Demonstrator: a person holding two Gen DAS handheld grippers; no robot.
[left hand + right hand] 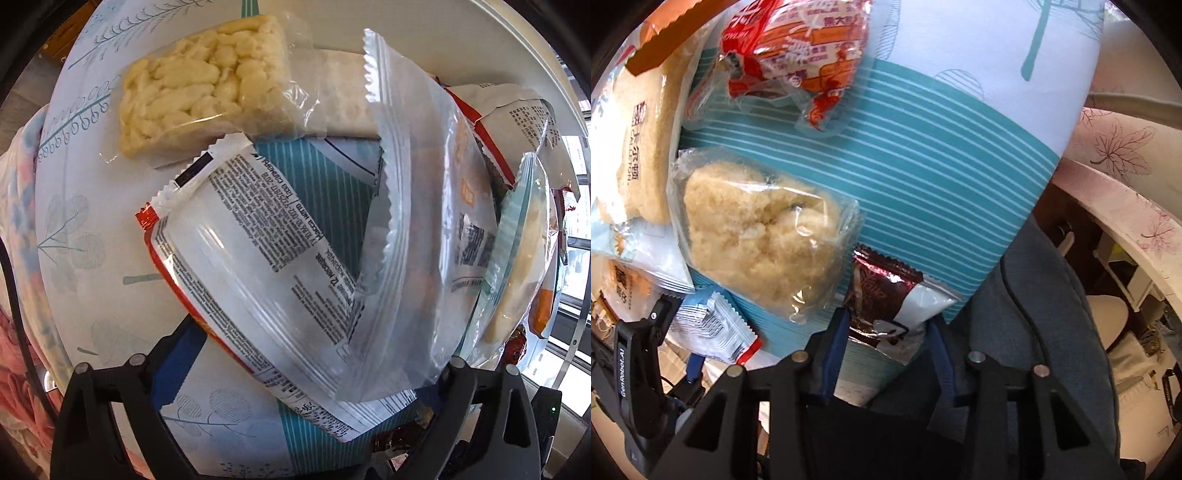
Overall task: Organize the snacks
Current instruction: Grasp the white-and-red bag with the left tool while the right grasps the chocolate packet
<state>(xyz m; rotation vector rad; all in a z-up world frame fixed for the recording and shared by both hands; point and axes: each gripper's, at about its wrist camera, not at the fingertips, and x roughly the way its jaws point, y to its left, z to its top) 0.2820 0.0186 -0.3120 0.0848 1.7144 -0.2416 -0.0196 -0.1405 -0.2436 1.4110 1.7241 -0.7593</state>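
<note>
Looking straight down in the left wrist view, my left gripper (310, 373) stands open and wide over a heap of snack packs. Between its fingers lie a white pack with a red edge and black print (251, 266) and a frosted clear pack (413, 221) across it. A clear pack of pale puffed rice (207, 85) lies apart at the top. In the right wrist view my right gripper (888, 347) is shut on a maroon and white packet (886, 306) at the table's edge, both blue pads against its sides. A crumbly cake pack (761, 236) lies just left of it.
A white and teal cloth (942, 147) covers the table. More packs lie there: a red and orange one (798, 48) and a bread pack (642, 147). A finger of the left gripper (639, 343) shows at the left. A grey-blue cushion (1034, 295) sits below the table's edge.
</note>
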